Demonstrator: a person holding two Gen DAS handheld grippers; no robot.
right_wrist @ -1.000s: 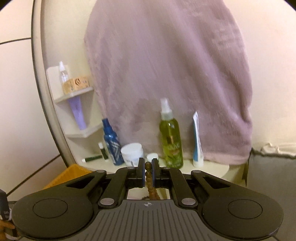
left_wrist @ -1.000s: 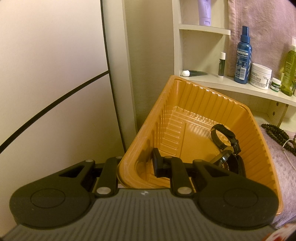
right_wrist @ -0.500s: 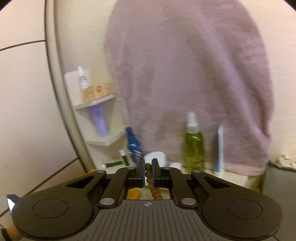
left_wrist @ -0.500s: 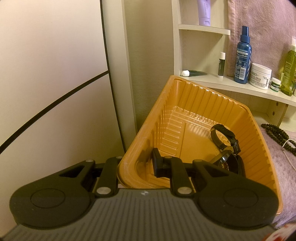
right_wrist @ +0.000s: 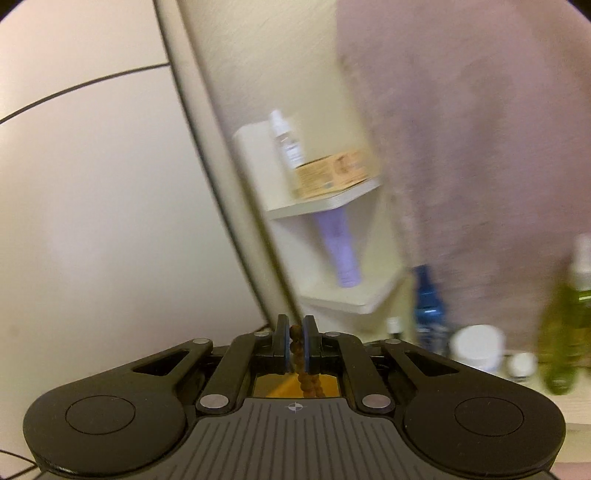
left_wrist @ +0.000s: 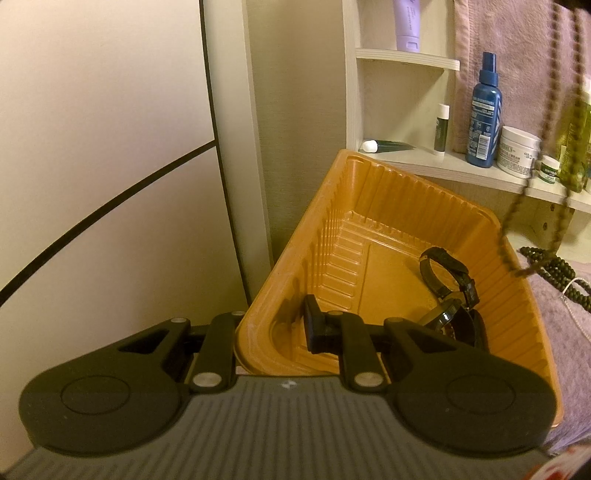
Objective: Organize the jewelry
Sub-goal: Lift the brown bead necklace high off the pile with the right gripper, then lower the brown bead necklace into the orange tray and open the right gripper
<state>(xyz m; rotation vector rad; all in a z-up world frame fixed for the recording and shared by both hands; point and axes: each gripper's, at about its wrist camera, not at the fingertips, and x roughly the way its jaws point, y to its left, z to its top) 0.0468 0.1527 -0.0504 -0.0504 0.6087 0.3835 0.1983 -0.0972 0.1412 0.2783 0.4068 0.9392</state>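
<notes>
My left gripper (left_wrist: 271, 328) is shut on the near rim of the orange plastic tray (left_wrist: 369, 221) and holds it tilted. Black watches and bracelets (left_wrist: 448, 291) lie in the tray at the right. My right gripper (right_wrist: 294, 349) is shut on a brown bead necklace (right_wrist: 297, 347), which hangs below the fingers. In the left wrist view the bead necklace (left_wrist: 546, 122) dangles from the top right down to the tray's right rim, with more dark beads (left_wrist: 554, 266) lying on the mauve cloth beside it.
A white corner shelf (left_wrist: 406, 59) holds a lilac tube (left_wrist: 406, 22), a blue spray bottle (left_wrist: 485, 114), a white cream jar (left_wrist: 517, 151) and a green bottle (left_wrist: 576, 147). A mauve towel (right_wrist: 480, 129) hangs behind. A pale wall is at the left.
My right gripper has swung left and lifted with the bead necklace, which now hangs into the left wrist view over the tray's right rim. The left gripper and tray have not moved.
</notes>
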